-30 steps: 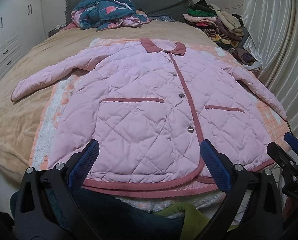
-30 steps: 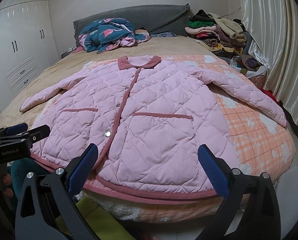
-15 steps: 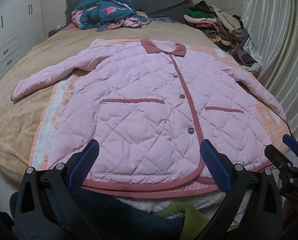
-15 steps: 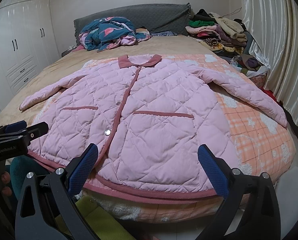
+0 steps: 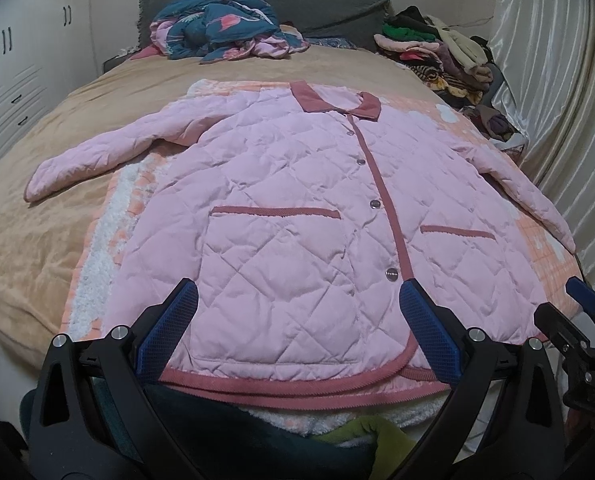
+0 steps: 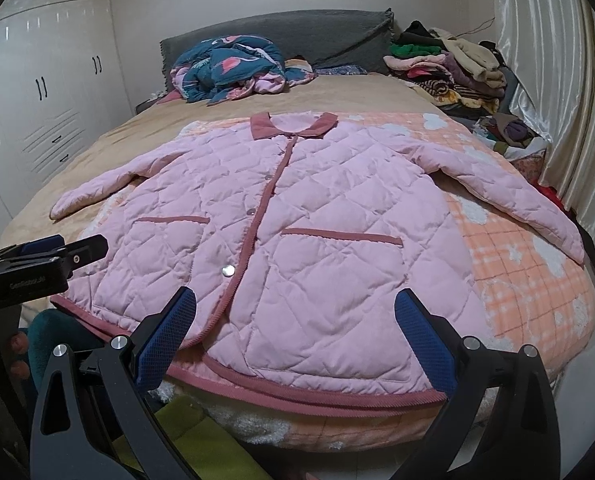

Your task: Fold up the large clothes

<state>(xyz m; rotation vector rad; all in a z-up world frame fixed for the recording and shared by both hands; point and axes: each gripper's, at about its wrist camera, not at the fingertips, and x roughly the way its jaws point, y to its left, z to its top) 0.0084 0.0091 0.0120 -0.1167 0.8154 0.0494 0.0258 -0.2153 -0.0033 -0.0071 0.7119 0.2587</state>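
A large pink quilted jacket [image 5: 297, 208] with dusty-rose collar, trim and pocket edges lies flat and buttoned on the bed, both sleeves spread out; it also shows in the right wrist view [image 6: 297, 220]. My left gripper [image 5: 297, 332] is open and empty, just above the hem over the left front panel. My right gripper [image 6: 293, 332] is open and empty, above the hem over the right front panel. The right gripper shows at the far right of the left wrist view [image 5: 581, 320], and the left gripper at the far left of the right wrist view [image 6: 45, 260].
An orange plaid blanket [image 6: 529, 280] lies under the jacket on the tan bedspread [image 5: 37, 232]. A crumpled blue-pink quilt [image 5: 221, 28] sits by the grey headboard. A pile of clothes [image 5: 445, 52] lies at the back right. White curtains [image 6: 553, 80] hang right, wardrobes [image 6: 49, 92] stand left.
Both grippers have drifted very slightly; the jacket lies unchanged and both grippers stay open.
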